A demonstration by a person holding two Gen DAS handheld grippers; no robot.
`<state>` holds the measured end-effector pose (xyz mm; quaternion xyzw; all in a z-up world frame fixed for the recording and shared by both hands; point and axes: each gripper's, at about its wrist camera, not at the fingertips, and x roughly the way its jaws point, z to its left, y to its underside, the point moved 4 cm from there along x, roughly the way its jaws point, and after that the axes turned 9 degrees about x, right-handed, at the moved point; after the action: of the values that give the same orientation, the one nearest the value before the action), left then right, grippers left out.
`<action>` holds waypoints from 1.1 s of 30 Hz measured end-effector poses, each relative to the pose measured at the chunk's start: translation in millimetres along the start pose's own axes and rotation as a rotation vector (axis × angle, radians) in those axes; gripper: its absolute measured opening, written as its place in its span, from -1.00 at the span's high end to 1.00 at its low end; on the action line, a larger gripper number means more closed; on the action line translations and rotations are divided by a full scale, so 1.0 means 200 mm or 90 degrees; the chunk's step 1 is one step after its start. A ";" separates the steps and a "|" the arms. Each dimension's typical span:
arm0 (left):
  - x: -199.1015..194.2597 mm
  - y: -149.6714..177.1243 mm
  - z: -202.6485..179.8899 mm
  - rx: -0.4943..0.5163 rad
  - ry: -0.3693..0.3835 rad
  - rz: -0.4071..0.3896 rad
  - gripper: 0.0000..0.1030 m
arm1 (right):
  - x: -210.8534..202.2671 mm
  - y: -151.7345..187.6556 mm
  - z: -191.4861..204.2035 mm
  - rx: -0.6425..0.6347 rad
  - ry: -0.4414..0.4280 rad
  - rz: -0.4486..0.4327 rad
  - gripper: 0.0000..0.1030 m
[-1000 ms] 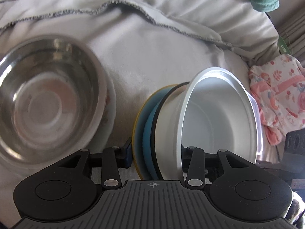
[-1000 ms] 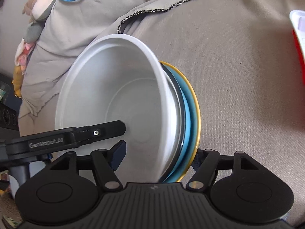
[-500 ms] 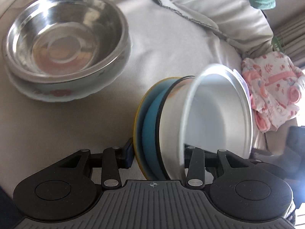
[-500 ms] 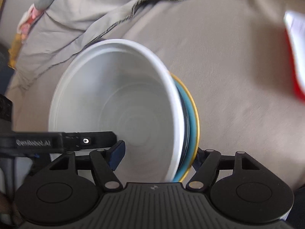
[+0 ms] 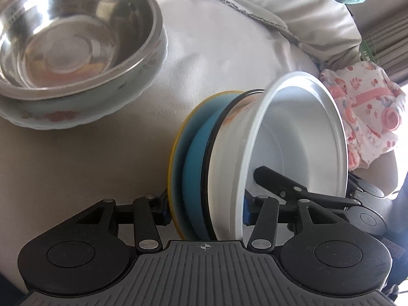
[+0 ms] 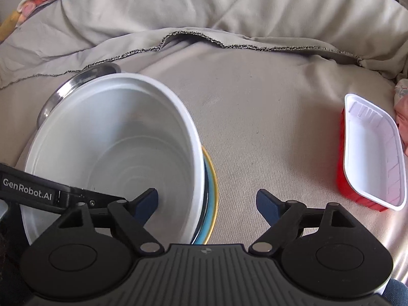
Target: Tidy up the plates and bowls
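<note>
My left gripper (image 5: pixel 205 210) is shut on a tilted stack: a white bowl (image 5: pixel 288 150) nested in a black-rimmed bowl, a blue dish (image 5: pixel 195 158) and a yellow-rimmed plate (image 5: pixel 176 153). In the right wrist view the white bowl (image 6: pixel 112 158) sits at the left with the yellow rim (image 6: pixel 213 186) behind it. My right gripper (image 6: pixel 206 204) is open; its left finger is inside the bowl and its right finger stands clear of the stack. A steel bowl (image 5: pixel 71 33) sits in a floral bowl (image 5: pixel 63 114) at the upper left of the left wrist view.
A red tray with a white inside (image 6: pixel 372 153) lies on the beige cloth at the right. Folded cloth (image 6: pixel 204 7) rises behind. A pink patterned garment (image 5: pixel 367 107) lies right of the stack. The steel bowl's rim (image 6: pixel 76 81) shows behind the white bowl.
My right gripper has opened and let go of the stack. The left gripper still holds the stack. The steel bowl now appears closer to the left camera.
</note>
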<state>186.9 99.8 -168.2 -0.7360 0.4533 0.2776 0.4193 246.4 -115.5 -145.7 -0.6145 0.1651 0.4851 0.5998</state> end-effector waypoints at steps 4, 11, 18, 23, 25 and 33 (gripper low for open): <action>0.02 -0.01 0.02 -0.020 0.020 0.012 -0.05 | -0.01 -0.02 -0.04 0.042 -0.042 -0.005 -0.65; 0.03 0.00 0.03 -0.018 0.028 0.004 -0.06 | -0.02 -0.02 -0.09 0.076 -0.091 0.011 -0.67; 0.01 -0.01 -0.02 0.028 -0.001 -0.004 -0.03 | 0.07 0.01 -0.10 0.157 -0.166 0.100 -0.50; -0.03 -0.03 -0.04 0.049 -0.004 -0.004 -0.07 | 0.12 0.03 -0.15 0.221 -0.199 0.157 -0.26; -0.02 -0.03 -0.04 0.046 -0.007 0.000 -0.08 | 0.13 0.04 -0.16 0.239 -0.206 0.168 -0.26; 0.00 -0.05 -0.05 0.045 -0.034 0.017 -0.10 | 0.13 0.02 -0.11 0.211 -0.191 0.171 -0.25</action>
<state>197.2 93.0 -159.5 -0.7068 0.4612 0.2865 0.4534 264.0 -126.3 -172.2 -0.4019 0.2317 0.6124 0.6401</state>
